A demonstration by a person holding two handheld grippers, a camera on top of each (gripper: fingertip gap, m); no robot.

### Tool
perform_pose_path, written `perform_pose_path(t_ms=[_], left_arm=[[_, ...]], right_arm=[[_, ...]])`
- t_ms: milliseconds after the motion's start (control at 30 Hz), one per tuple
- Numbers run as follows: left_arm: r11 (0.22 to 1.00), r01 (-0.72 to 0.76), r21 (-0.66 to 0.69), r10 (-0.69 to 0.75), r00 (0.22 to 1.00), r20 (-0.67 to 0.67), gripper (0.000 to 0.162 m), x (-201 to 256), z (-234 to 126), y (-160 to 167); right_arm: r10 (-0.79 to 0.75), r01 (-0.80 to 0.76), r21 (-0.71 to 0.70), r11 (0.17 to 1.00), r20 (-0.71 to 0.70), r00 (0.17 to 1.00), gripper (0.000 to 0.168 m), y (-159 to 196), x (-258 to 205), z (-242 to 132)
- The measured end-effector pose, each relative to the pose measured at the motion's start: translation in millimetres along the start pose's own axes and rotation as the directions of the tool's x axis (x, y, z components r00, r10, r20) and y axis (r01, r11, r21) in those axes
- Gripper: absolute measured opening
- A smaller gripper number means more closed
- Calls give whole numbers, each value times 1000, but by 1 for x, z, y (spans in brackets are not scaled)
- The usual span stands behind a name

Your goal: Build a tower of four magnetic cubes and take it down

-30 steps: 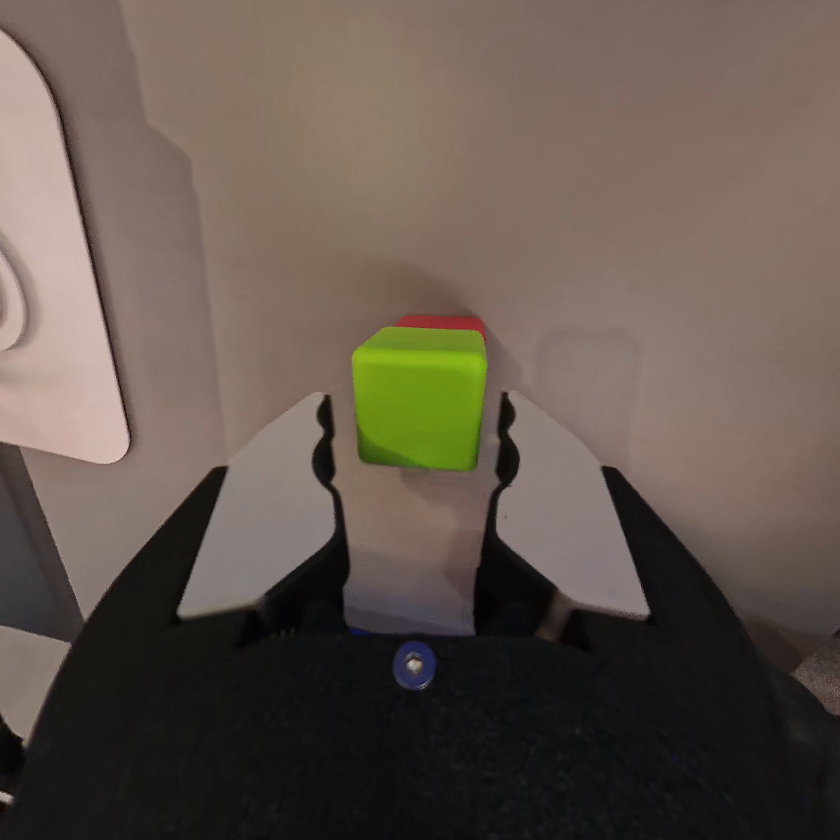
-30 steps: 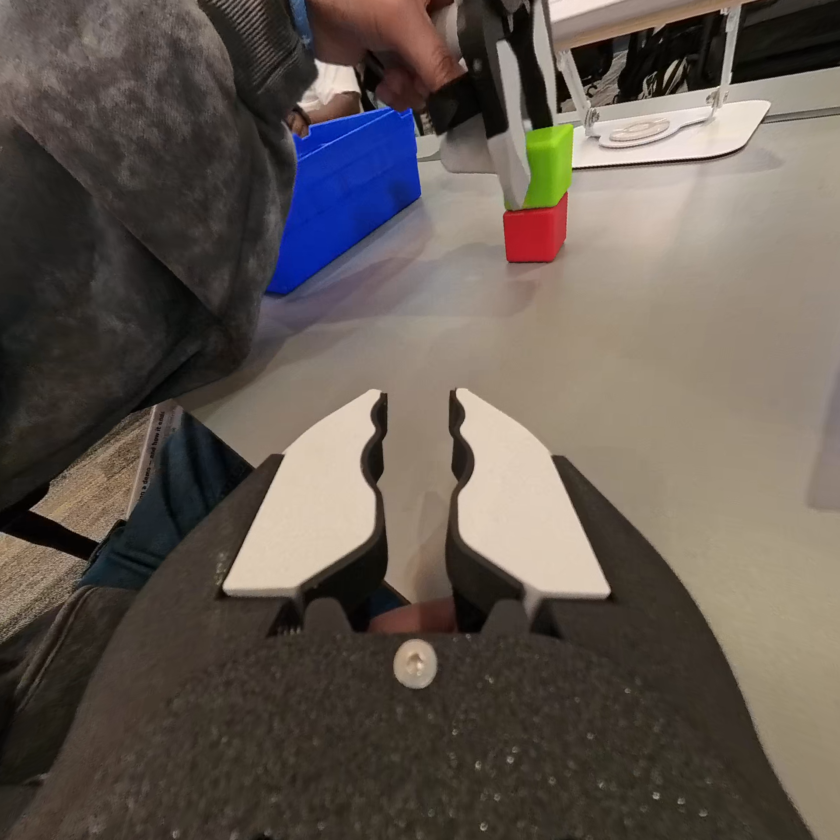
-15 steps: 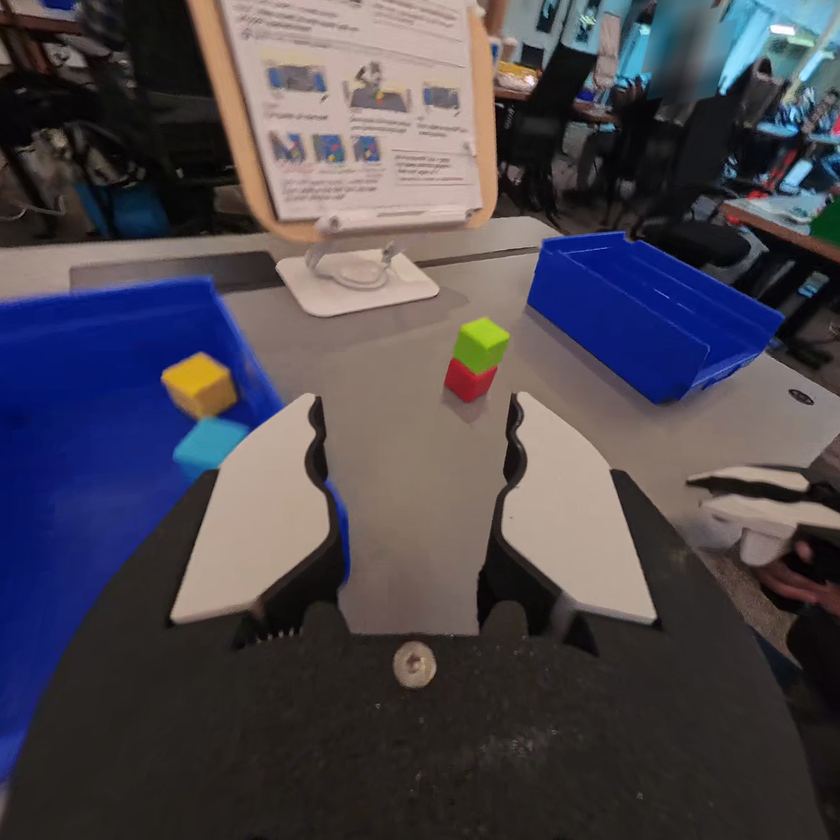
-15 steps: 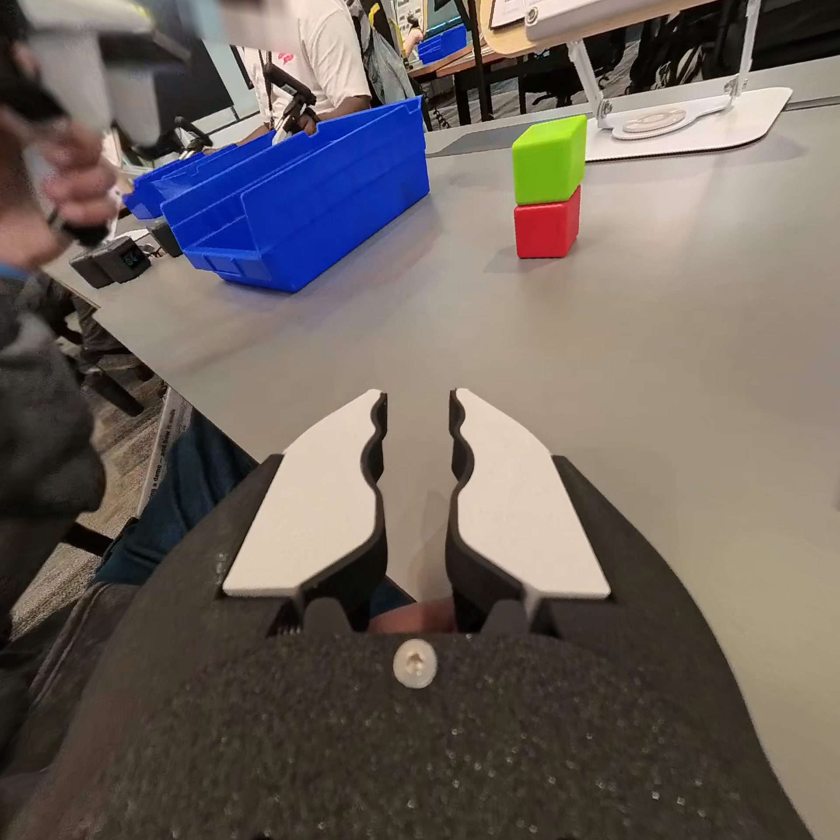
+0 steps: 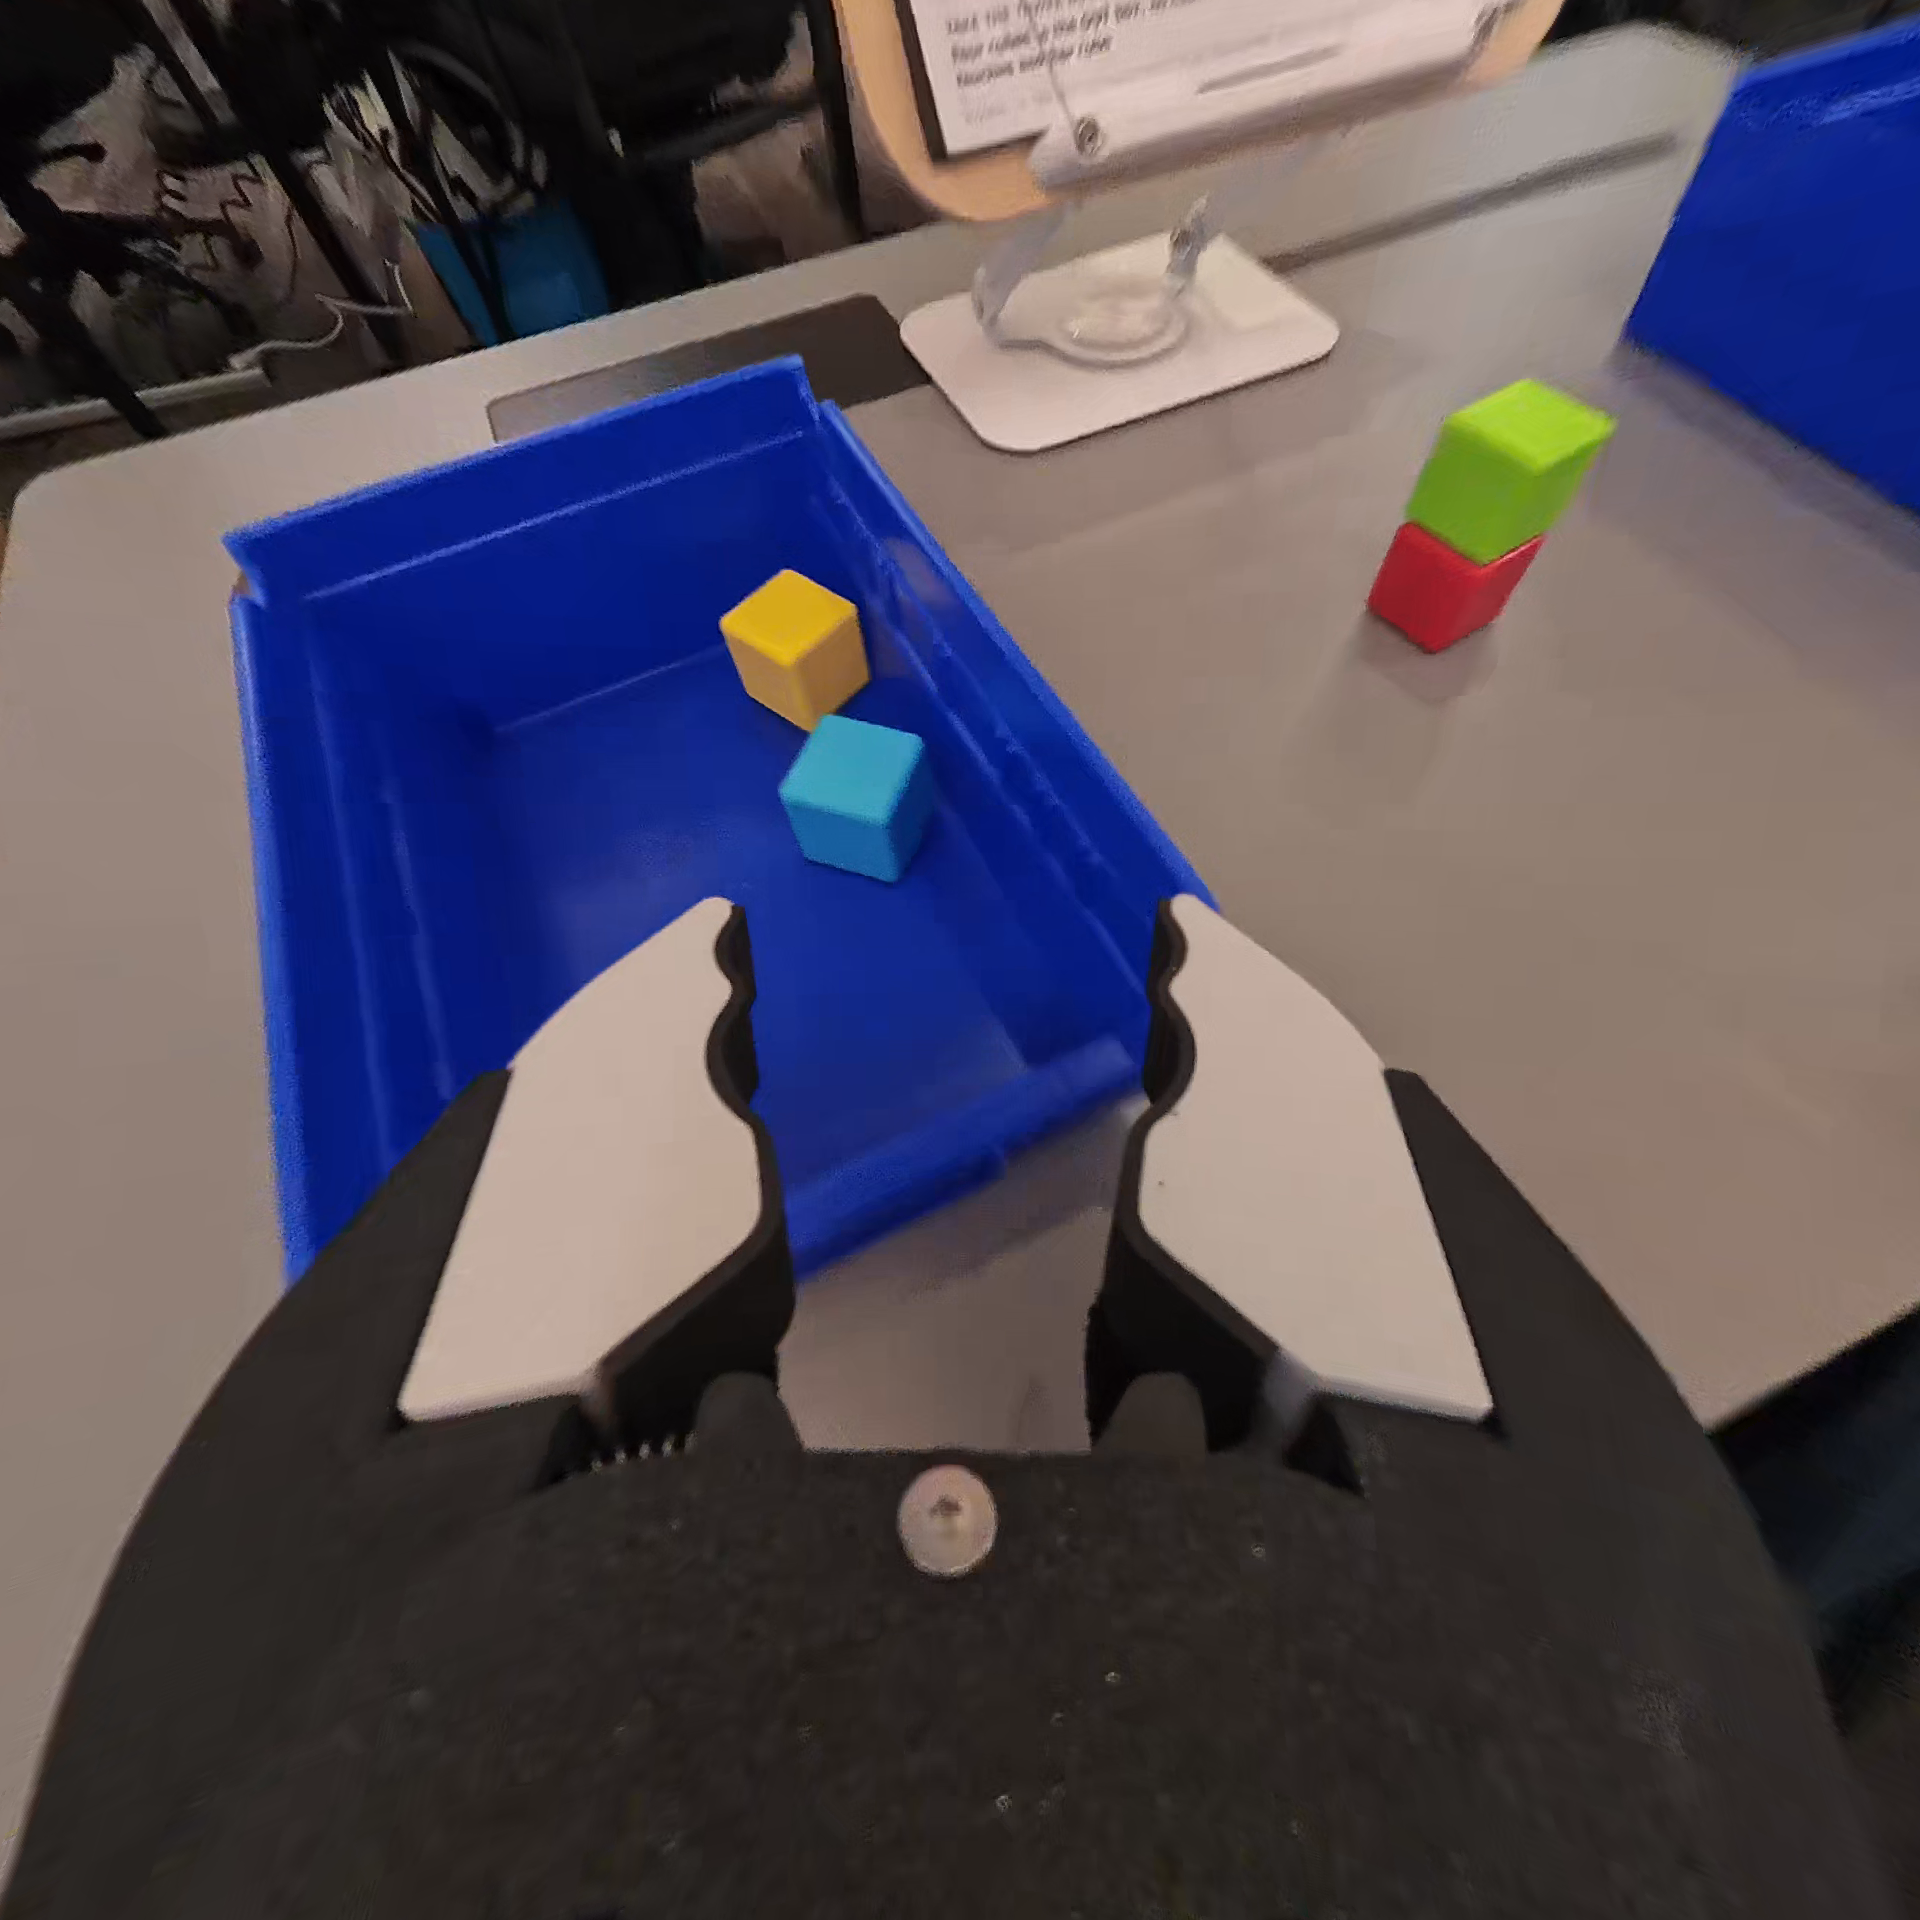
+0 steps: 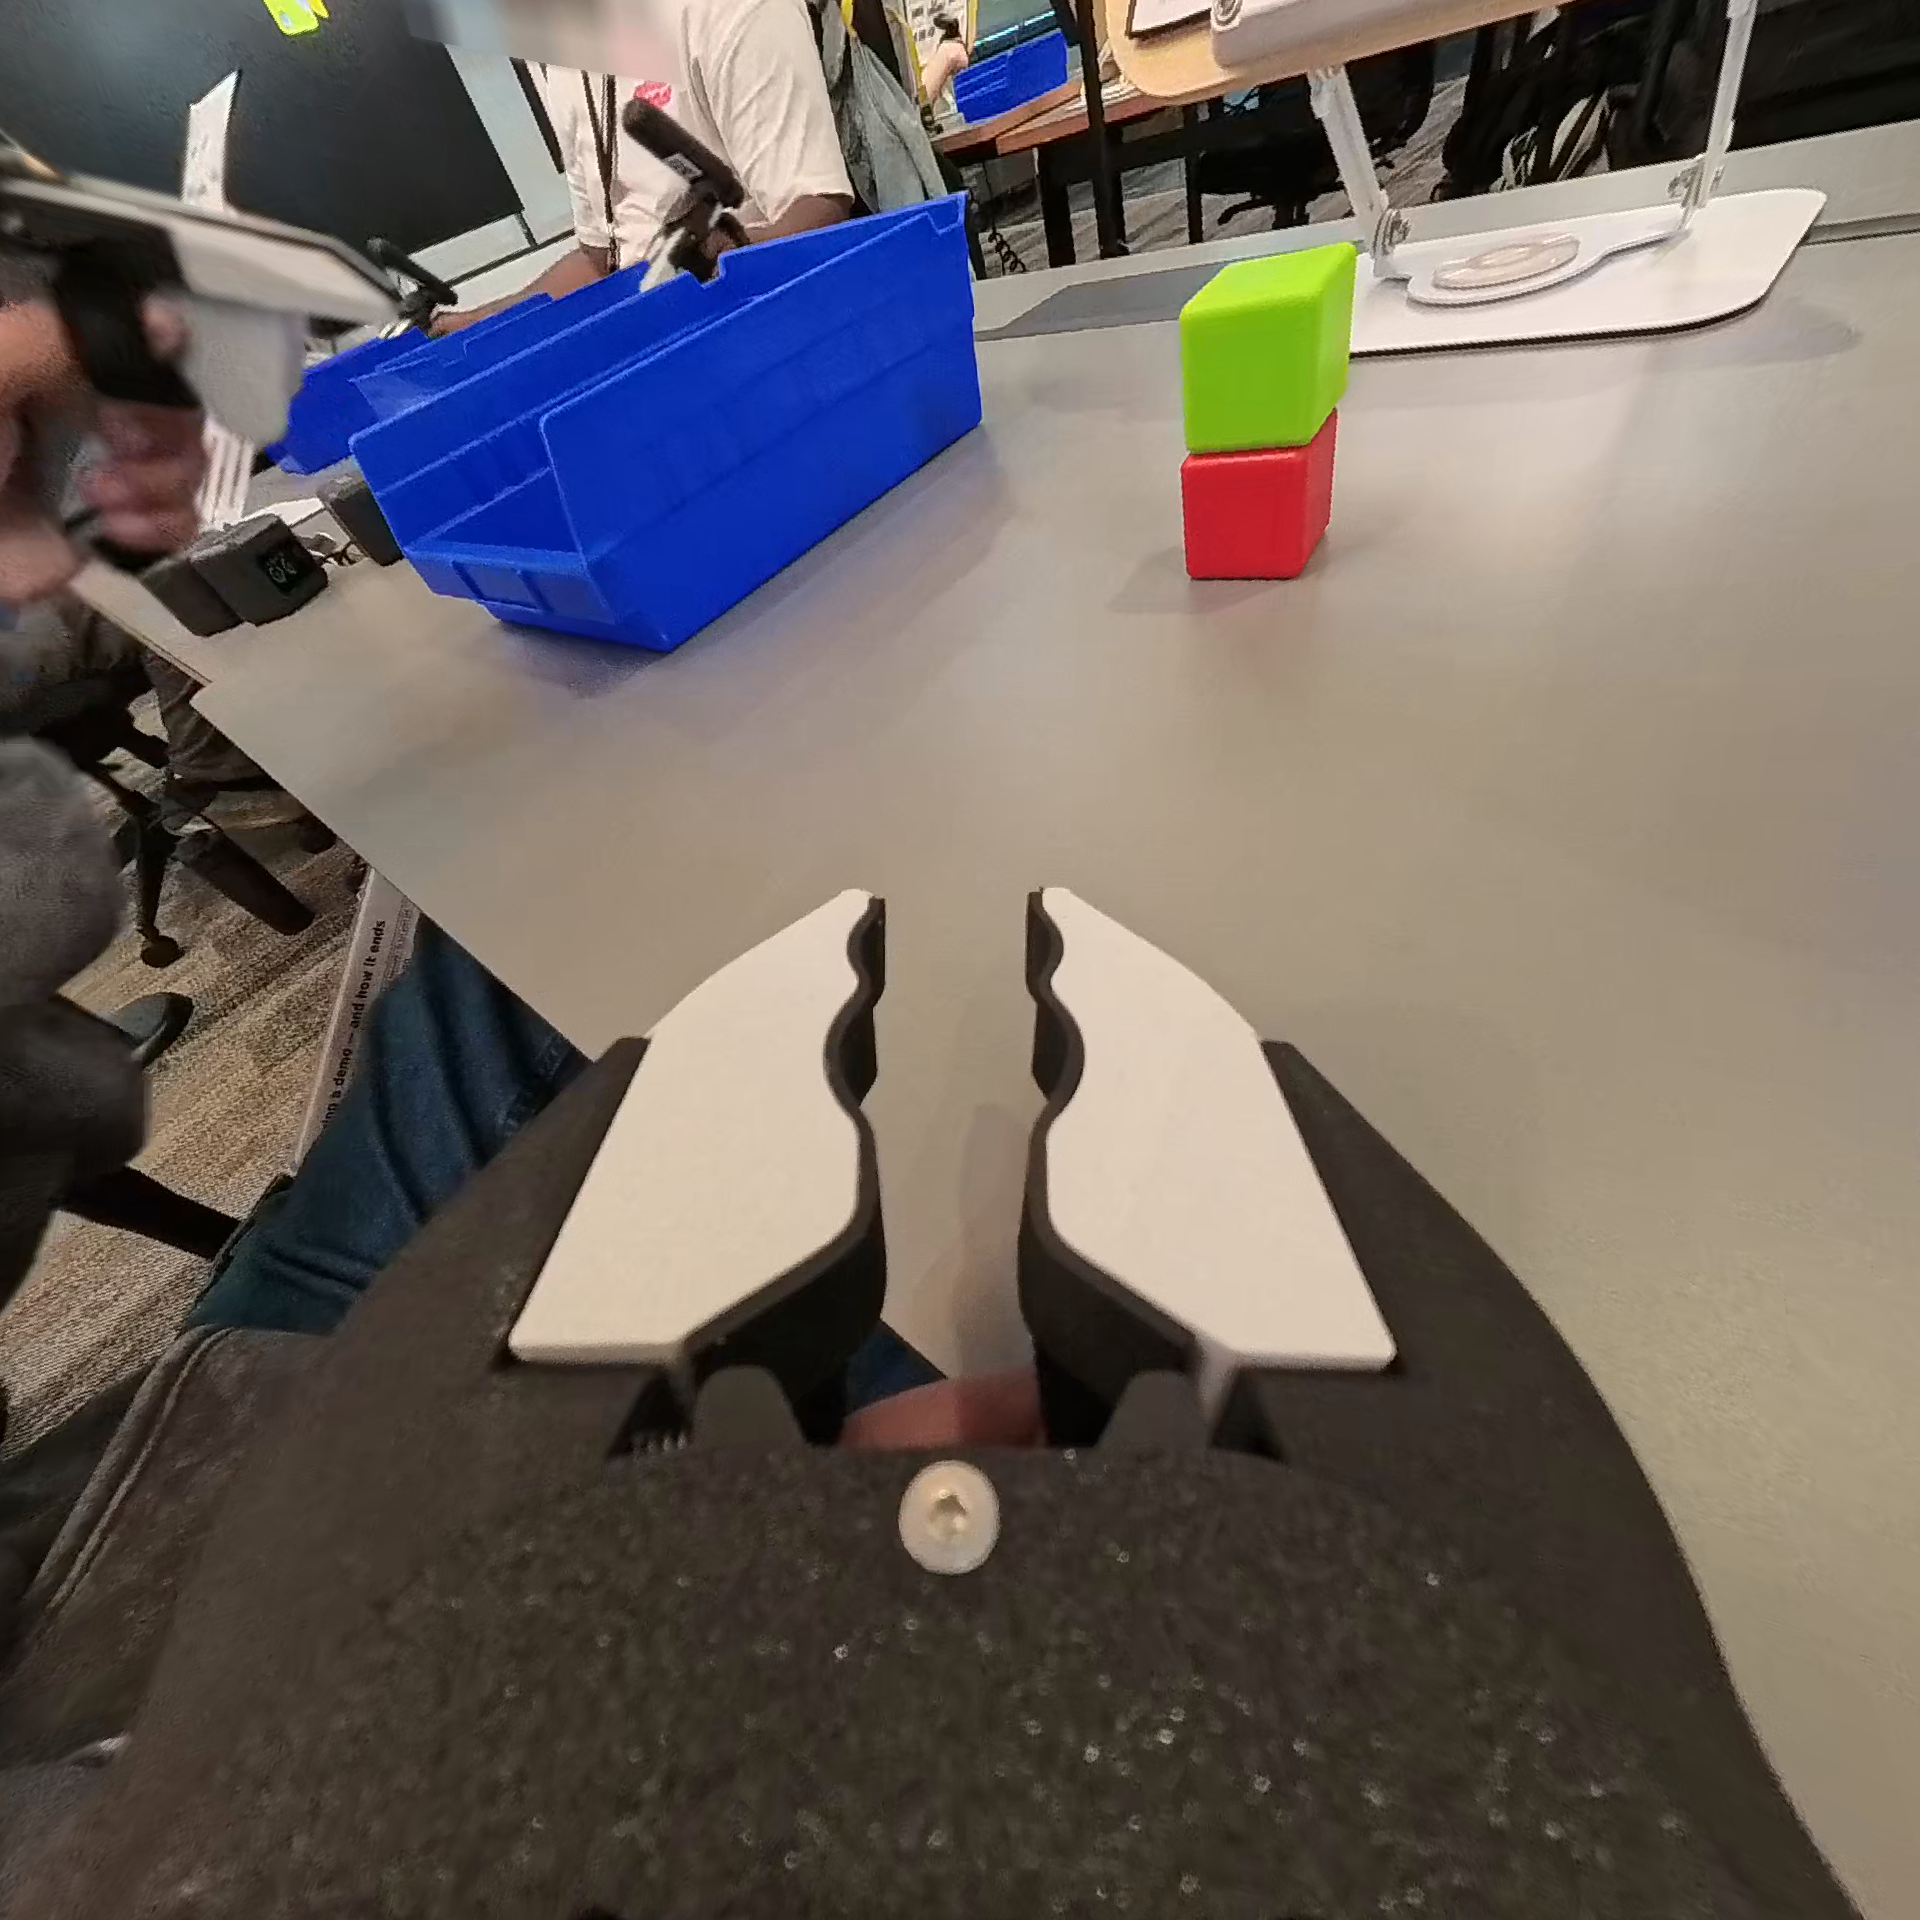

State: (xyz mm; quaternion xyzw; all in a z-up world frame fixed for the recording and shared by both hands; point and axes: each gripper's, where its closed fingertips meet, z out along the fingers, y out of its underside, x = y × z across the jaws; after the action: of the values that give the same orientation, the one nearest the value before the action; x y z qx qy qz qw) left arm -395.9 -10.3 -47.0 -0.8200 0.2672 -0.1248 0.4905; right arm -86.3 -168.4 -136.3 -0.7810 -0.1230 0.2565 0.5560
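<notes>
Left tool (image 5: 945, 914): jaws spread wide, empty, held above the near end of a blue bin (image 5: 343, 831) on the grey worktop (image 5: 1403, 935). Right tool (image 6: 954, 904): jaws at a narrow gap, empty, low over the worktop's near edge. In the bin, right side: light-blue cube (image 5: 857, 798), and just behind it, touching or nearly so, yellow cube (image 5: 795, 646). Farther out on the open worktop: red cube (image 6: 1255, 507) with green cube (image 6: 1265, 343) stacked on it, slightly turned. Second blue bin (image 5: 1797, 249) to the stack's right. At the back: white stand base (image 5: 1117, 348) carrying a board.
</notes>
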Motion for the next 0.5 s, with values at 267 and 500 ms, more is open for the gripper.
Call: perform_pose_path(t_ms=[267,500], left_arm=[[898,-258,-357,226,966,-129,64,-42,117,-2],[750,-309,-585,213,950,-229,66,-43,157,40]], right_arm=[[-5,5,5,1000,-12,1000,26,-1,3,-2],[0,1,5,1000,-3,1000,26,-1,3,-2]])
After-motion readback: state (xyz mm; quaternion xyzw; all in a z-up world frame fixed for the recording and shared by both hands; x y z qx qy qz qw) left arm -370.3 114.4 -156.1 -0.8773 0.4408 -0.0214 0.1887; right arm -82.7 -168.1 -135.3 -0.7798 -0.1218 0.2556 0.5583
